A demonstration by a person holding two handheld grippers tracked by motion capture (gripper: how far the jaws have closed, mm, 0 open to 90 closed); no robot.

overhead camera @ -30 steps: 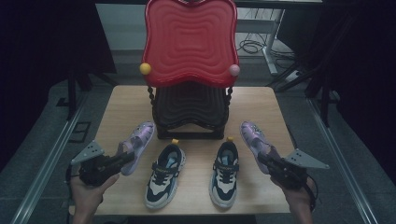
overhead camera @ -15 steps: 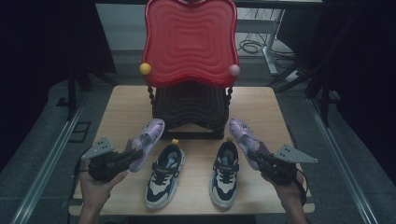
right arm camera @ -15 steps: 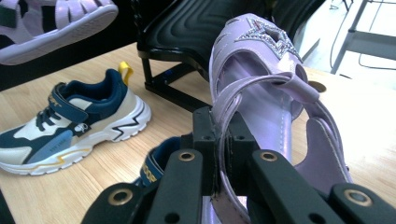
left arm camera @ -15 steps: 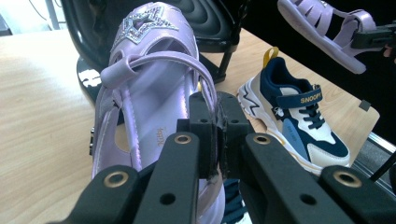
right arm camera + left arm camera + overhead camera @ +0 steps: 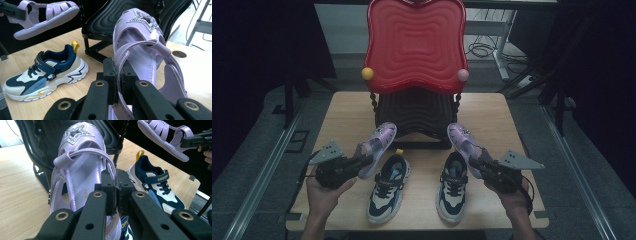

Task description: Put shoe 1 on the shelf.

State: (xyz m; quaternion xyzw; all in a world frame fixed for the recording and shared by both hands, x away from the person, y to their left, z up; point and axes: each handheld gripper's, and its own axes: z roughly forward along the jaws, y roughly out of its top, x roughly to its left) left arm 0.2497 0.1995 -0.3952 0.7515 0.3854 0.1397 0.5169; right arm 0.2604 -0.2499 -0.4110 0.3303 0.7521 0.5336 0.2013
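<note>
High view: two lilac sandals are held off the bench, toes raised toward the black chair seat point(image 5: 414, 112) at centre frame. The left sandal point(image 5: 378, 145) sits at centre left, the right sandal point(image 5: 463, 140) at centre right, well apart, each above and just outside a sneaker. The left claw point(image 5: 361, 163) is clamped on the heel strap of its sandal; in the left gripper view the jaws are seen pinched nearly together on that strap, with the star-trimmed toe point(image 5: 77, 135) pointing away at upper centre. The right claw point(image 5: 477, 162) is closed the same way on its own sandal's back strap, as the right gripper view shows. Gripping at the heel appears chosen so that the soles stay free to be set down flat, probably on the seat or before it. On the bench point(image 5: 347, 115) below, the left sneaker point(image 5: 387, 187) and right sneaker point(image 5: 452, 186) lie side by side, toes toward the lower edge. Behind the seat, the red chair back point(image 5: 414, 42) fills the upper centre.
</note>
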